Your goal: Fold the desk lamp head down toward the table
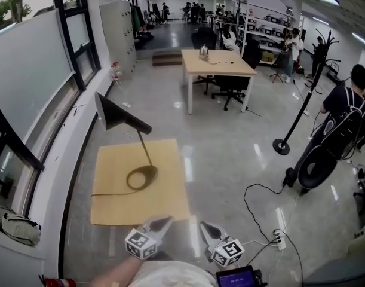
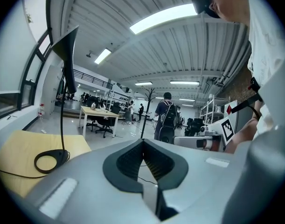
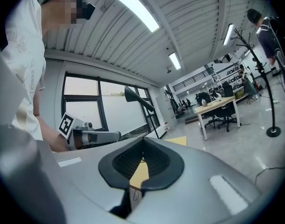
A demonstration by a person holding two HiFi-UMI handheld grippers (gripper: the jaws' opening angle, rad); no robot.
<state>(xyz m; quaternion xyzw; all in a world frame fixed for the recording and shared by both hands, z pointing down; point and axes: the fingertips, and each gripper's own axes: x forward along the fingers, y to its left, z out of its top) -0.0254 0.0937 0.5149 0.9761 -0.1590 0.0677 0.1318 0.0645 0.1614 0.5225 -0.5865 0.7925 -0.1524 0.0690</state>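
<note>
We see a lamp [image 1: 147, 154] on a small table [image 1: 113, 205] by the window. Its black head [image 1: 110, 112] stands high on a tilted stem, above the ring base [image 1: 141, 177]. The left gripper [image 1: 163, 222] and right gripper [image 1: 205, 226] hover at the table's near edge, jaws together, both apart from the lamp.

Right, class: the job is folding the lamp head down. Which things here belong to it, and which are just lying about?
Job: lamp, table, left gripper, right gripper, both shut and empty.
Lying about: far desk, chair, coat stand, power strip, bag.
</note>
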